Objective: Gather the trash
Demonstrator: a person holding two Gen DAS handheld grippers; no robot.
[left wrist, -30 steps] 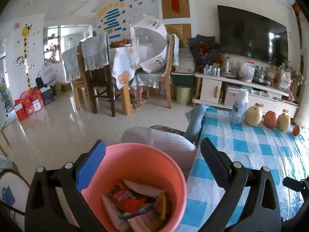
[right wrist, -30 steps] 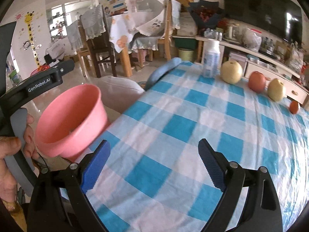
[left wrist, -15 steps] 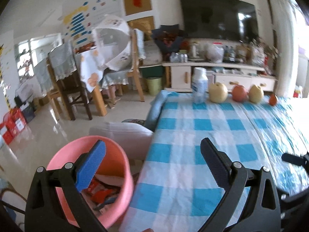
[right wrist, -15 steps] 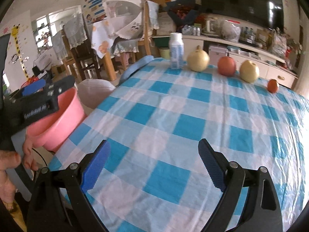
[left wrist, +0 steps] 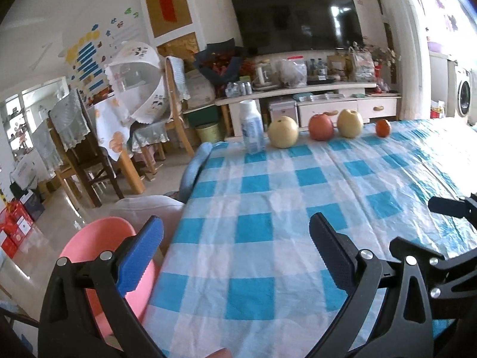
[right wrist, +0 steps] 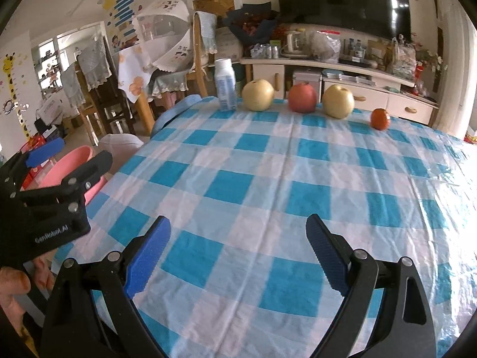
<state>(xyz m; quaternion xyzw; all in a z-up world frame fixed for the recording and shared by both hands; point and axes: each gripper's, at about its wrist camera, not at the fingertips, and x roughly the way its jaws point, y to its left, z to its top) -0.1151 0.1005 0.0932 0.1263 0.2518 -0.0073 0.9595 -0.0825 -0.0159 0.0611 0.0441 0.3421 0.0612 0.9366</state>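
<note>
No loose trash shows anywhere on the table, whose blue-and-white checked cloth lies bare across its middle and near edge; judging from that, the collecting looks close to finished, unless something lies outside both views; the pink bin sits off the table's left edge, low beside it, and its contents cannot be seen from either camera; the left gripper hovers over the near left corner with its jaws spread wide and nothing between them; the right gripper hangs above the near edge, likewise gaping and empty; along the far edge stand a white bottle, a yellow pear, a red apple, a second pear and a small orange, set in a row and apart from one another; these look like food rather than rubbish, though the bottle could be a candidate if it is empty, which cannot be told; nothing stands between the grippers and that row; a pale cushion lies just beyond the bin.
</note>
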